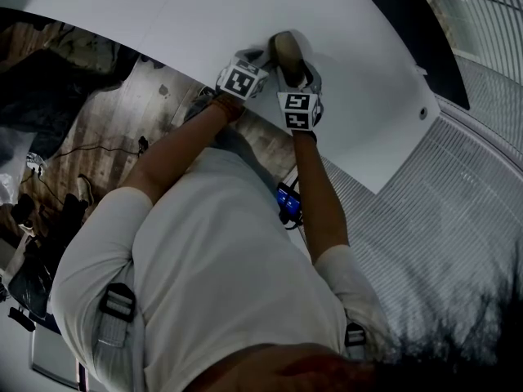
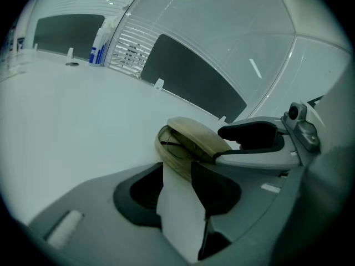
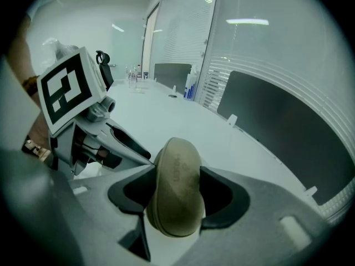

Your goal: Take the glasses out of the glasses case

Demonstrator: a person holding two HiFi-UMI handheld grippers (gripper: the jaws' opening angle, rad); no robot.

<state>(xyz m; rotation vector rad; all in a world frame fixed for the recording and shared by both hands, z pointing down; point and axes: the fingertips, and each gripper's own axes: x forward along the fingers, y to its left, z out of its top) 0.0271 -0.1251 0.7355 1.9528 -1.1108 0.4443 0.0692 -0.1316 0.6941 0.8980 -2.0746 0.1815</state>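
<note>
**One table, two grippers, one case, one pair of glasses**

We count one white table (image 1: pixel 204 23). Two grippers work above it. The right gripper (image 3: pixel 176 194) is clamped across the one beige glasses case (image 2: pixel 202 137). The left gripper (image 2: pixel 178 184) has its jaws spread and grips nothing, with its tips at the case's end. The case lid is ajar. One pair of glasses (image 2: pixel 180 147) lies inside the case.

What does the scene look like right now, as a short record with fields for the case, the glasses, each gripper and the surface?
case: tan glasses case, slightly open
glasses: glasses inside the case, visible through the gap
right gripper: shut on the case's sides
left gripper: open at the case's end, holding nothing
surface: white table
task state: glasses not yet out
</note>
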